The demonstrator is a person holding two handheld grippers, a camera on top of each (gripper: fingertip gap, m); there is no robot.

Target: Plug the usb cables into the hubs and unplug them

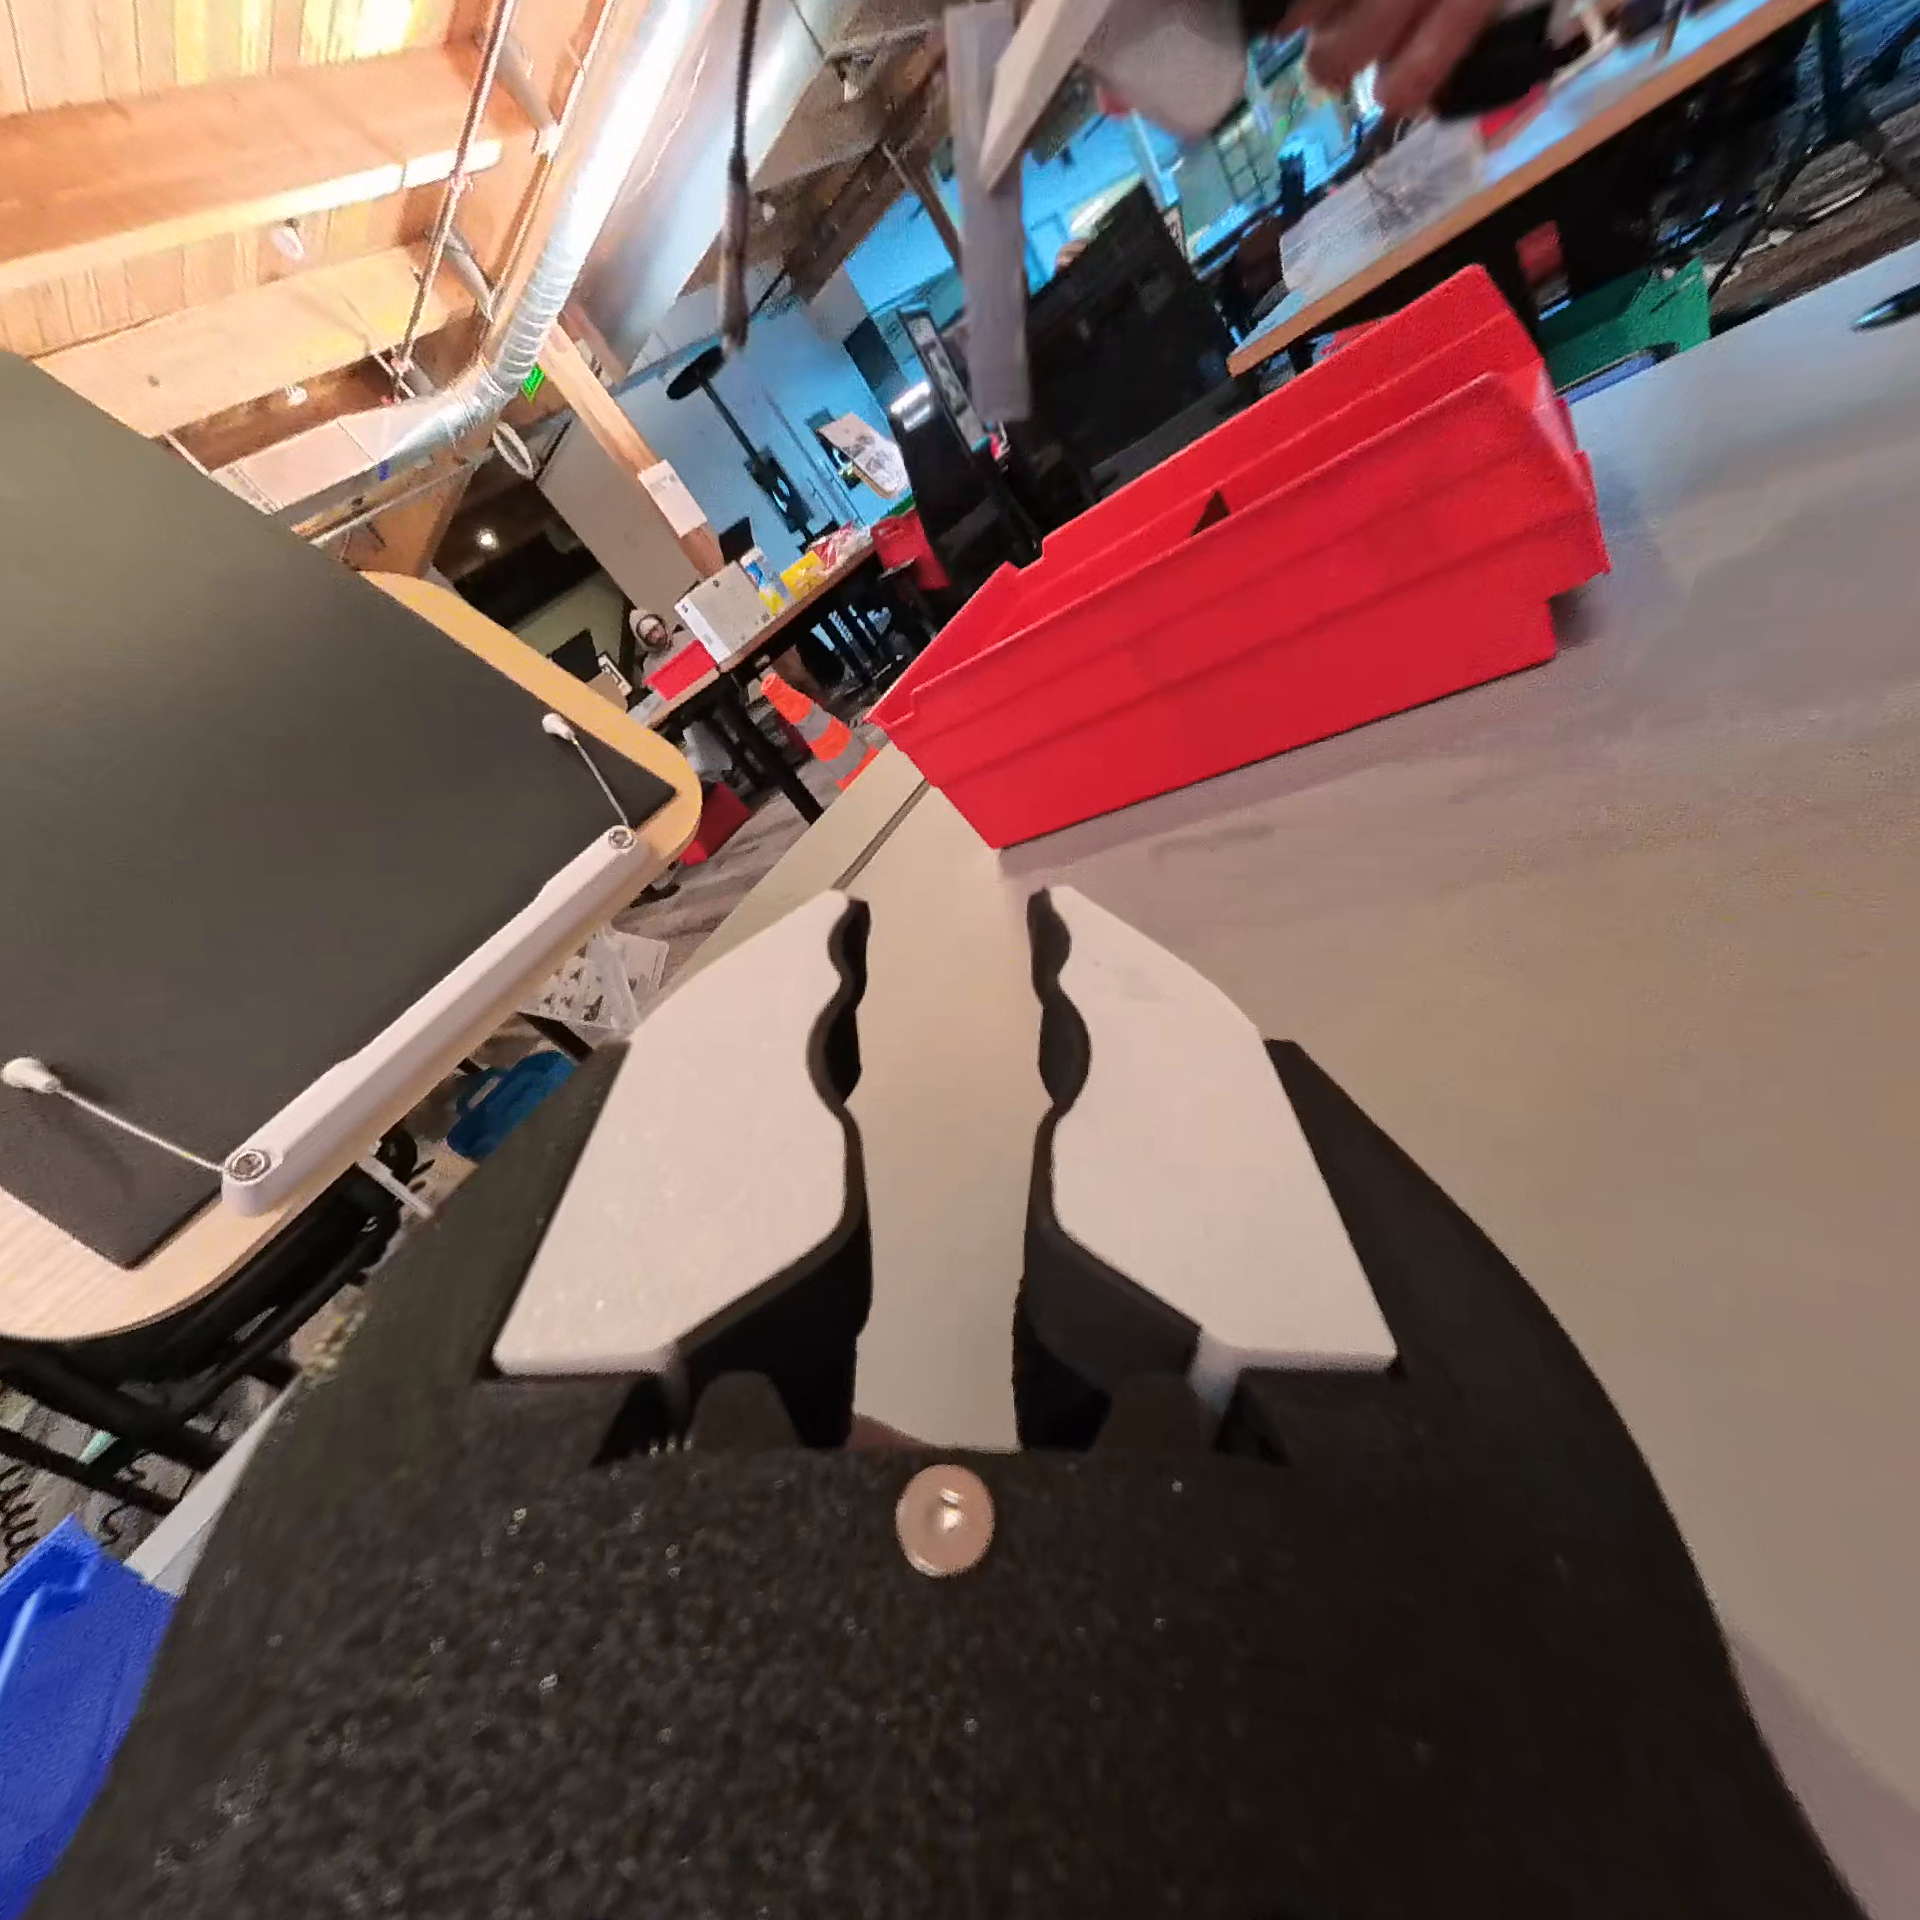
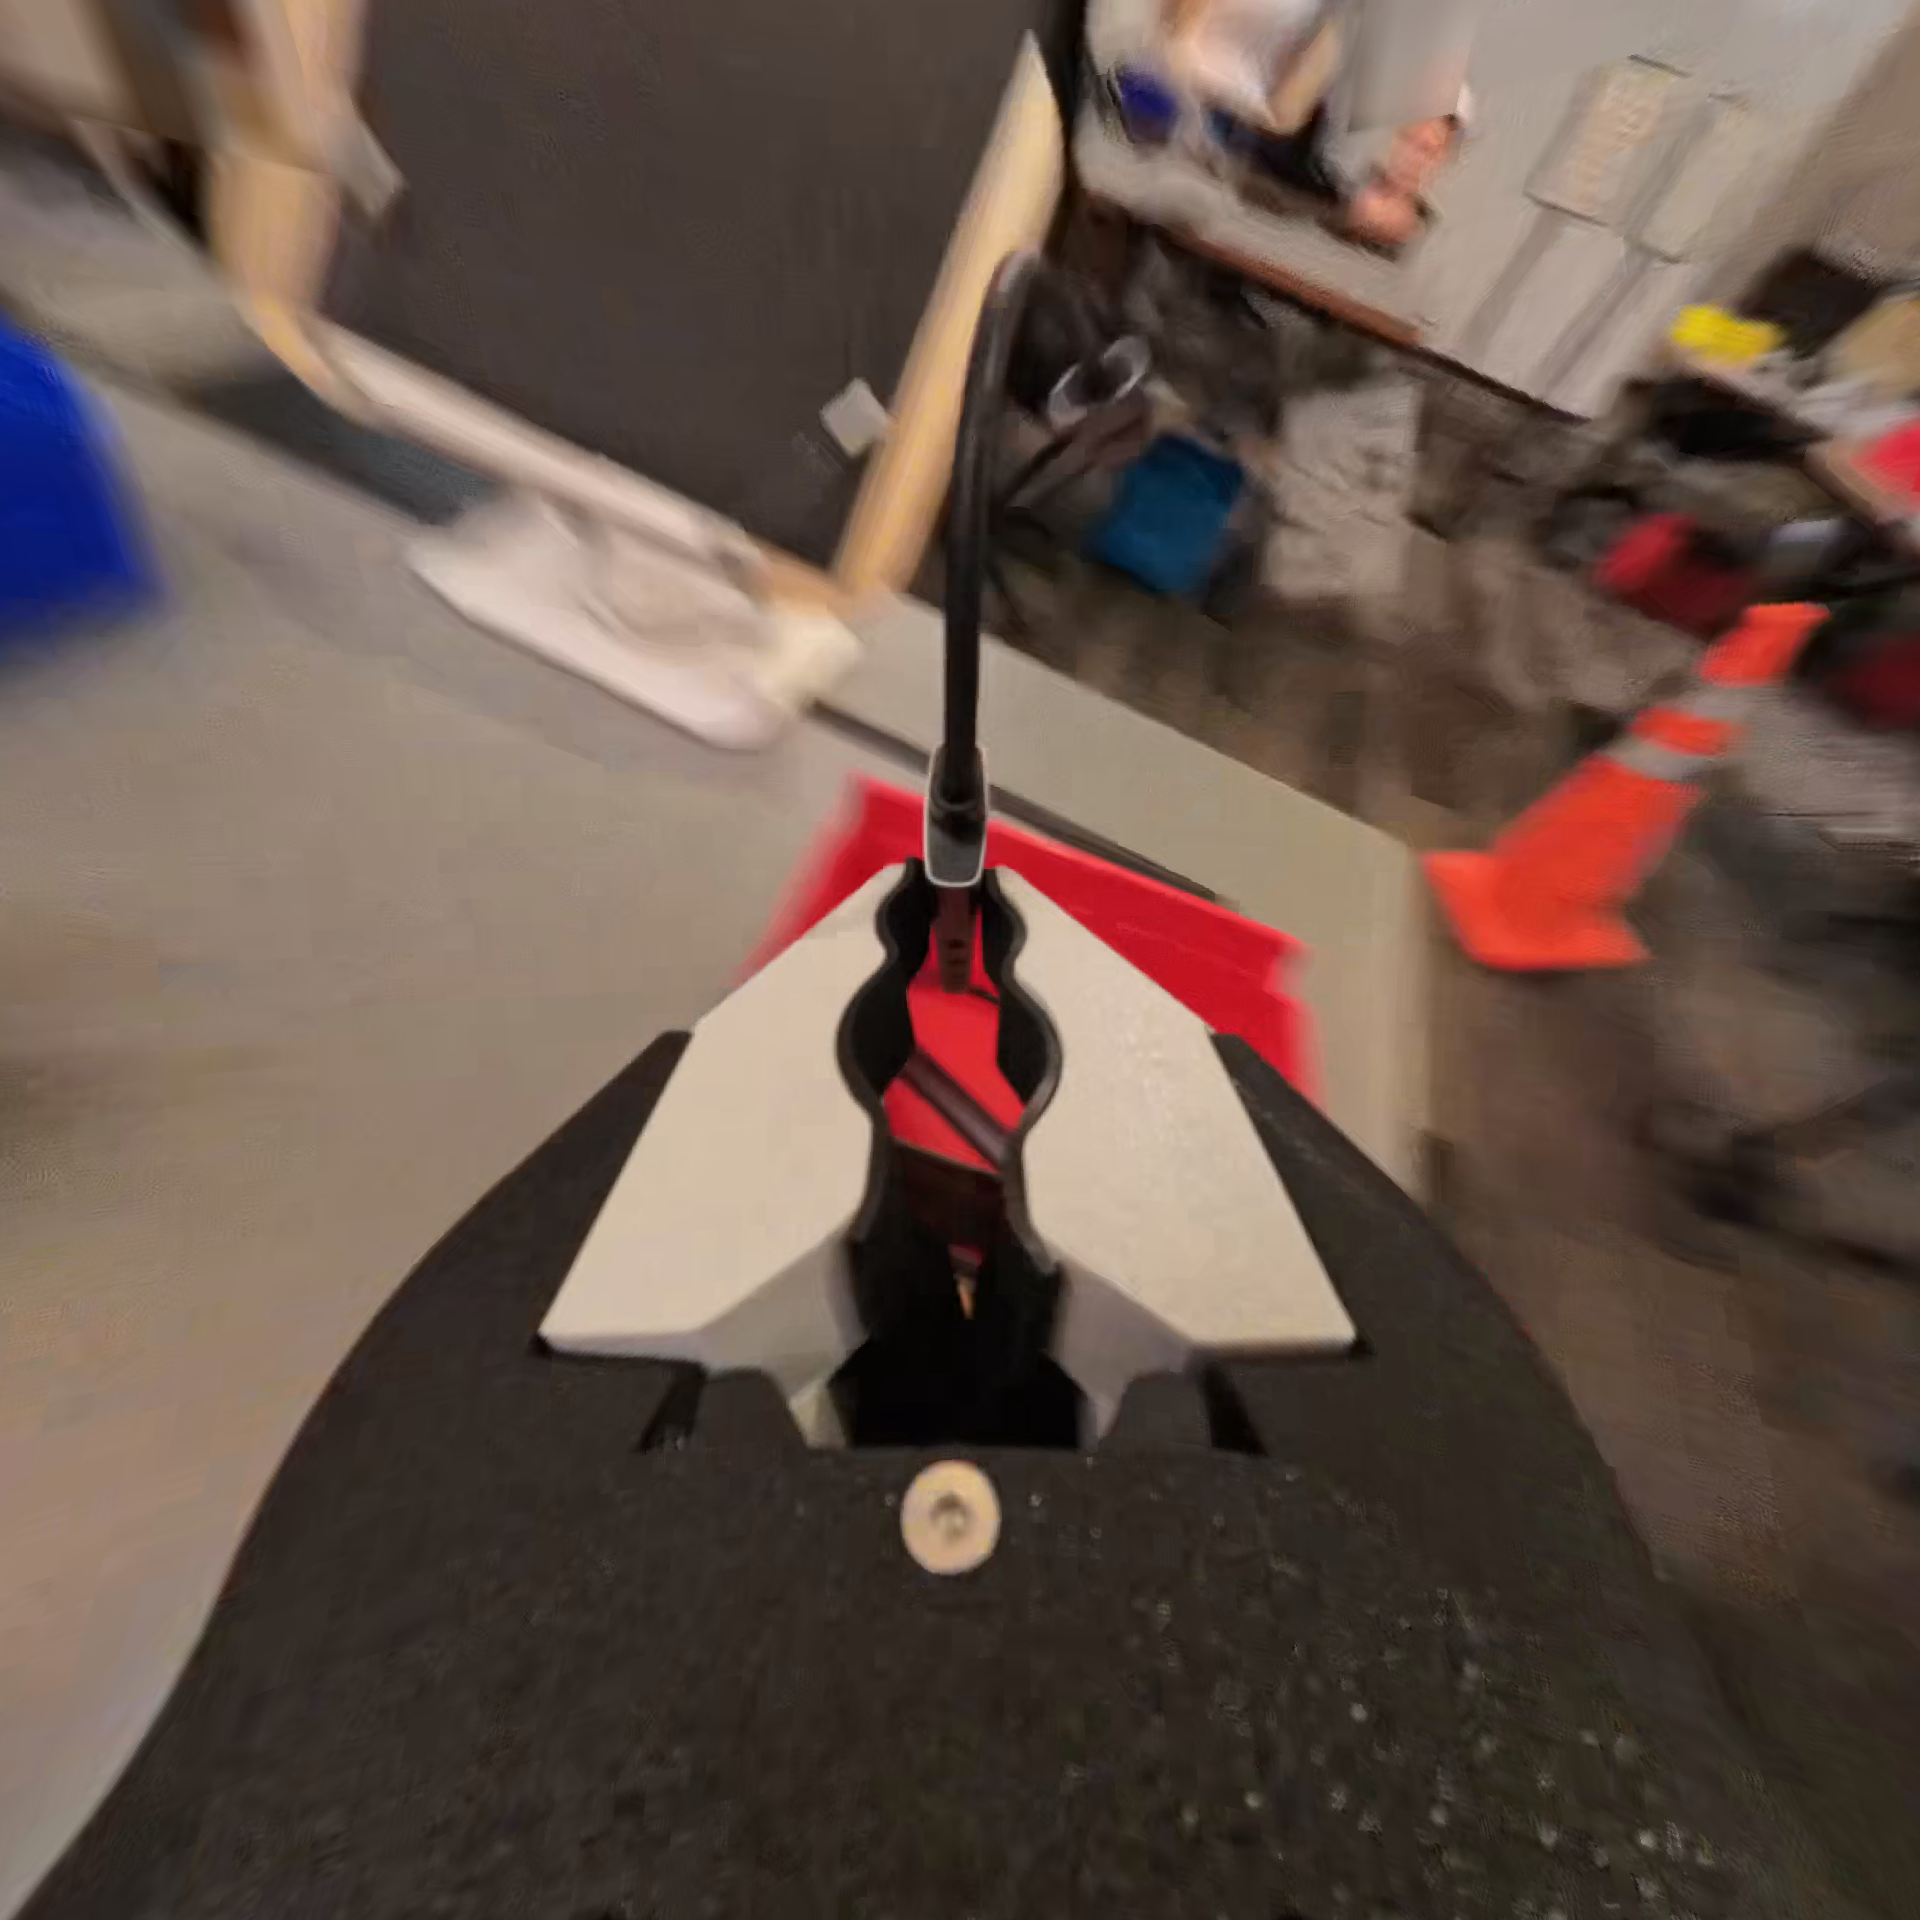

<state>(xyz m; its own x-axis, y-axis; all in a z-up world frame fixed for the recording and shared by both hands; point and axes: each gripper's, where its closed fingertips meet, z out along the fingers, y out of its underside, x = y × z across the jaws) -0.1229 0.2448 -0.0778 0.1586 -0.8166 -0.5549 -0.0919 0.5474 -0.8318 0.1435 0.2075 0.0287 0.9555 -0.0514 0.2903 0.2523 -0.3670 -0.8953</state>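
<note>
My left gripper (image 1: 948, 914) is open and empty, low over the grey table (image 1: 1455, 1039), with the stacked red trays (image 1: 1278, 613) just ahead of it to the right. My right gripper (image 2: 951, 883) is shut on the plug end of a black cable (image 2: 961, 582), which rises from the fingertips and bends away at the top. It hovers above a red tray (image 2: 1143, 925) that shows between and beyond the fingers. The right wrist view is blurred by motion. A hand holding the other gripper (image 1: 1455, 52) shows blurred at the top right of the left wrist view, with the cable (image 1: 740, 208) hanging nearby.
A black board with a wooden rim and white clip (image 1: 260, 831) stands to the left; it also shows in the right wrist view (image 2: 675, 208). A blue bin (image 1: 52, 1683) sits at the lower left. Orange cones (image 2: 1590, 831) stand on the floor past the table edge.
</note>
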